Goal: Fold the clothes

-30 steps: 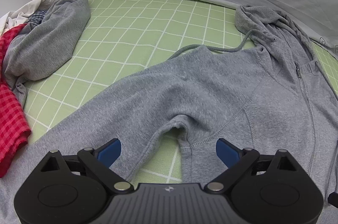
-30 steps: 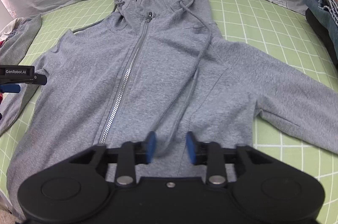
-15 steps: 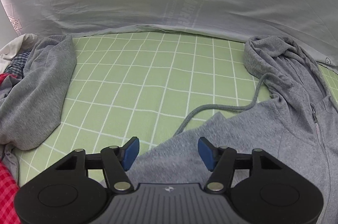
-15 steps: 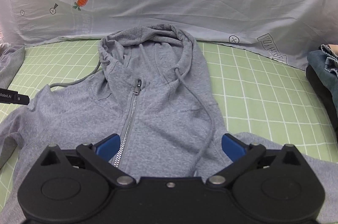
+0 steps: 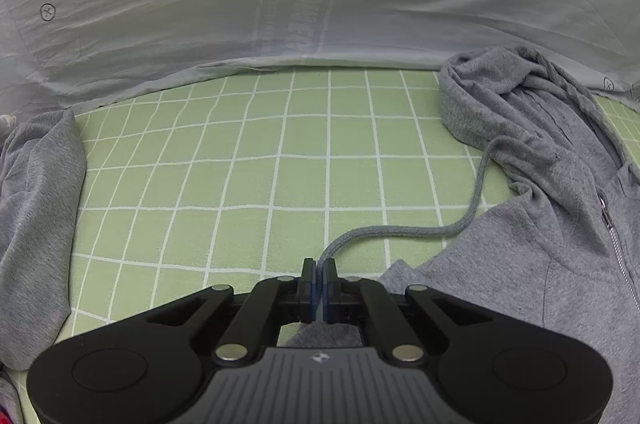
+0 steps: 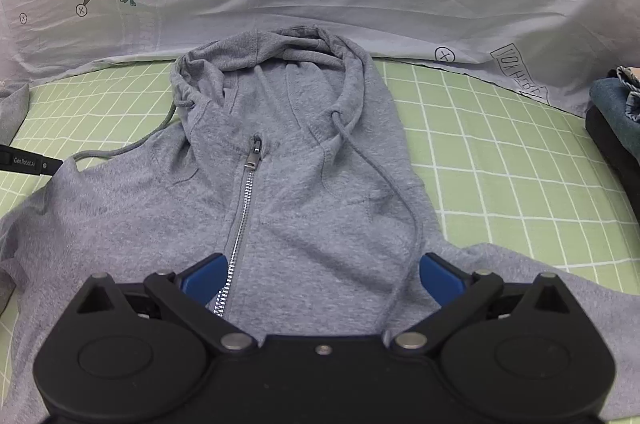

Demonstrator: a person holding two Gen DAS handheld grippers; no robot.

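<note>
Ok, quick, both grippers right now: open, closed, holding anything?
Left gripper: closed on the hoodie's drawstring.
Right gripper: open, holding nothing, above the grey hoodie.

Green checked bed sheet point(image 5: 280, 179) — grey hoodie point(image 6: 304, 191), other clothes point(image 5: 36, 224).

Both wrist cameras sit low over the bed point(image 5: 280, 183), facing its far edge and the draped sheet point(image 5: 360, 3). They share the grey hoodie point(image 6: 304, 191), seen closest from the right.
</note>
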